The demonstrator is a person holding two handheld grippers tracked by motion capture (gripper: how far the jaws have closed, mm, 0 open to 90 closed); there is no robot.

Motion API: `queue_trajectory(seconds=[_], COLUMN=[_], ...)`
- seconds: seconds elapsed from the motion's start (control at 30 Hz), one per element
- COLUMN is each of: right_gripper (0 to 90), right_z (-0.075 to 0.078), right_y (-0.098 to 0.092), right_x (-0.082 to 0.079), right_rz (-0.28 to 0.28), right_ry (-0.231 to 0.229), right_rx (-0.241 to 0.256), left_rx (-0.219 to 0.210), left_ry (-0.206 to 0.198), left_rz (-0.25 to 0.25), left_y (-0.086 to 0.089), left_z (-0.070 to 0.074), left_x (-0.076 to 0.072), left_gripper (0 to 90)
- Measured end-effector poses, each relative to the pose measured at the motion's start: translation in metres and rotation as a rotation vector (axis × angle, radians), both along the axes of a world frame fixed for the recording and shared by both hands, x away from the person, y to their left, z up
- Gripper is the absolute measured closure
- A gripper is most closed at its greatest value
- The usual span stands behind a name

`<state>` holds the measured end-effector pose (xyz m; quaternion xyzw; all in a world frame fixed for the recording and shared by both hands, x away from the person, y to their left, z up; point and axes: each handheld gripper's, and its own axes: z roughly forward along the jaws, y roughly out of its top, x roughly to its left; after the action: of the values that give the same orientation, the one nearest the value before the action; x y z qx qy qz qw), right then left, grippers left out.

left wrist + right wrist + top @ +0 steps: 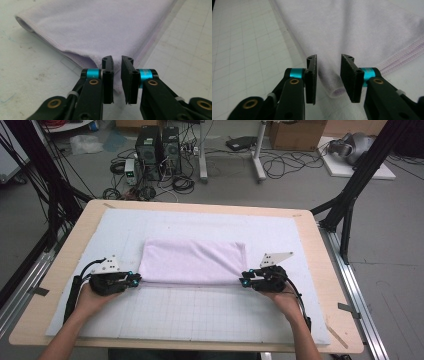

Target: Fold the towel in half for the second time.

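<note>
Centrally on the gridded mat (200, 320) covering the tabletop (320, 270) lies a folded lilac towel (192, 261), long axis left–right. Left tongs (136, 280) sit at its near-left corner, right tongs (244, 281) at its near-right corner, w/ each corner lying betw. the jaws. Both pairs stand apart, not yet clamped: narrow gap on left tongs (117, 72), wider on right tongs (328, 75). Symmetric placement prob. lets both near corners be pinched together for the next fold, keeping edges aligned.
</note>
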<state>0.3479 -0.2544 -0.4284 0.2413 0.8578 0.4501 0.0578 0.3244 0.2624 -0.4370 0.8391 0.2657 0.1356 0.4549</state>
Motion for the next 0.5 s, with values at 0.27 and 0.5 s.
queue_trajectory(seconds=[0.27,0.5], right_gripper=[63.4,74.6], right_z=[0.002,-0.014], right_y=[0.007,0.018], right_x=[0.000,0.010], right_rz=[-0.007,-0.017], right_ry=[-0.001,0.037], right_rx=[0.074,-0.059], left_rx=[-0.031,0.038], left_ry=[-0.005,0.051], left_rz=[0.025,0.030], left_y=[-0.003,-0.005], left_z=[0.000,-0.008], left_x=[0.003,0.006], left_gripper=[74.0,79.9])
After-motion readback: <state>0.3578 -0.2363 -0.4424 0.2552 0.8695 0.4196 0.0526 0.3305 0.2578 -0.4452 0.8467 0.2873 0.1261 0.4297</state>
